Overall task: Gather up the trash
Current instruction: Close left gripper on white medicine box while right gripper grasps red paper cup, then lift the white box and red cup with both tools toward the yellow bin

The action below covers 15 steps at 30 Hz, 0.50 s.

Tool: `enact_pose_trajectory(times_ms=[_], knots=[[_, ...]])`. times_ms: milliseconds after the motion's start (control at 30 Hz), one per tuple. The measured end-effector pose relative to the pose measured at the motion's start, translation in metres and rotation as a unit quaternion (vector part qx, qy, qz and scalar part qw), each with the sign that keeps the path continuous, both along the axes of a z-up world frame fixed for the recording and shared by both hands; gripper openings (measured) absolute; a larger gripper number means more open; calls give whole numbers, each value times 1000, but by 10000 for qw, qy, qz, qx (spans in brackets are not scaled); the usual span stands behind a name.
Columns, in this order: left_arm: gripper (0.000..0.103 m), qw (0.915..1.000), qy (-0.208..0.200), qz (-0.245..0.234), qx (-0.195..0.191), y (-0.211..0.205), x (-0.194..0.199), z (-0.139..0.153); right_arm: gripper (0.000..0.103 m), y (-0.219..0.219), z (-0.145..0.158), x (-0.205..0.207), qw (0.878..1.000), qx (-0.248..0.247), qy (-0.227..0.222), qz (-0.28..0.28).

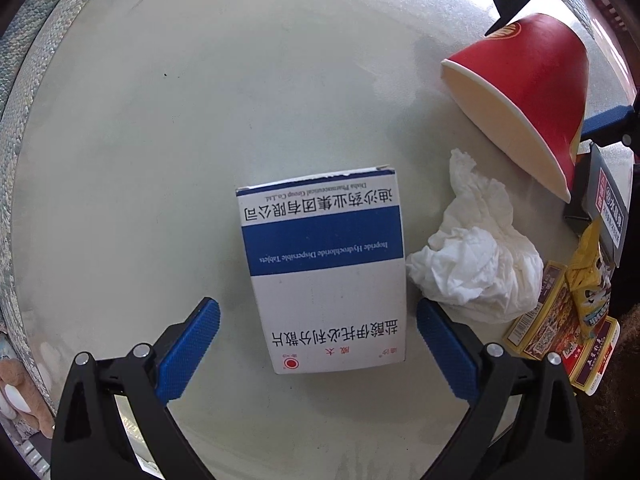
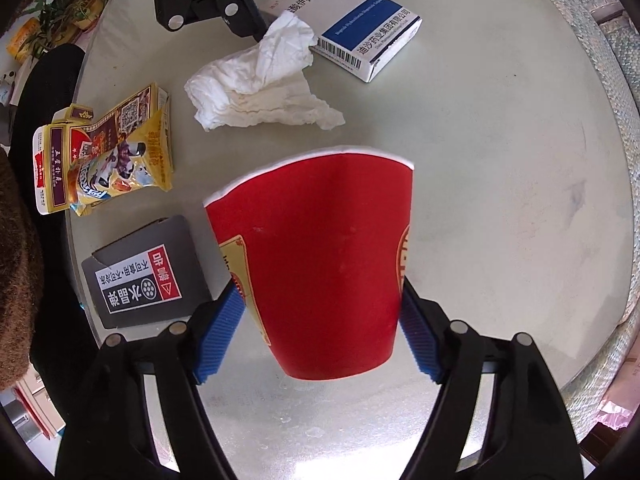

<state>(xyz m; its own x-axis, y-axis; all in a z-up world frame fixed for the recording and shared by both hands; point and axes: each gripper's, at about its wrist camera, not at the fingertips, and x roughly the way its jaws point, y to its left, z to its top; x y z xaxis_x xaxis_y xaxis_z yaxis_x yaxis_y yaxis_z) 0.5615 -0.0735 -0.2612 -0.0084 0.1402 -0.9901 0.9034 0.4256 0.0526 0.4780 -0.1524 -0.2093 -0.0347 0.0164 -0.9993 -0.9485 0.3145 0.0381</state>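
One cup [image 2: 324,264], one tissue [image 2: 256,88], perhaps three cartons [image 2: 360,28].

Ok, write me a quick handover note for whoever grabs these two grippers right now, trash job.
Right gripper: pads against the red paper cup lying on its side; treat the grip as unconfirmed.
Left gripper: open, straddling the blue-and-white medicine box, not touching.
Also on the table: crumpled tissue, yellow snack wrappers, grey carton.
Done: nothing visibly collected.
Left: every item; no bin in view.
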Motion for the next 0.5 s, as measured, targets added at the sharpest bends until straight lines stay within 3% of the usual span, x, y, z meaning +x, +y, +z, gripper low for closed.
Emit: enact_pose_trajectory(times_ms=[133,267,500], knots=[[80,9996,177,37,-239,3,0,8,72,-1,1,0,9997,110,-109,-166],[61,9990,82,146,-419,0,2,17,72,2,1,-10,9985,112,-401,-354],[61,9955,-53,763,-563,10,11,21,71,-12,5,-20,9920,175,-796,-966]])
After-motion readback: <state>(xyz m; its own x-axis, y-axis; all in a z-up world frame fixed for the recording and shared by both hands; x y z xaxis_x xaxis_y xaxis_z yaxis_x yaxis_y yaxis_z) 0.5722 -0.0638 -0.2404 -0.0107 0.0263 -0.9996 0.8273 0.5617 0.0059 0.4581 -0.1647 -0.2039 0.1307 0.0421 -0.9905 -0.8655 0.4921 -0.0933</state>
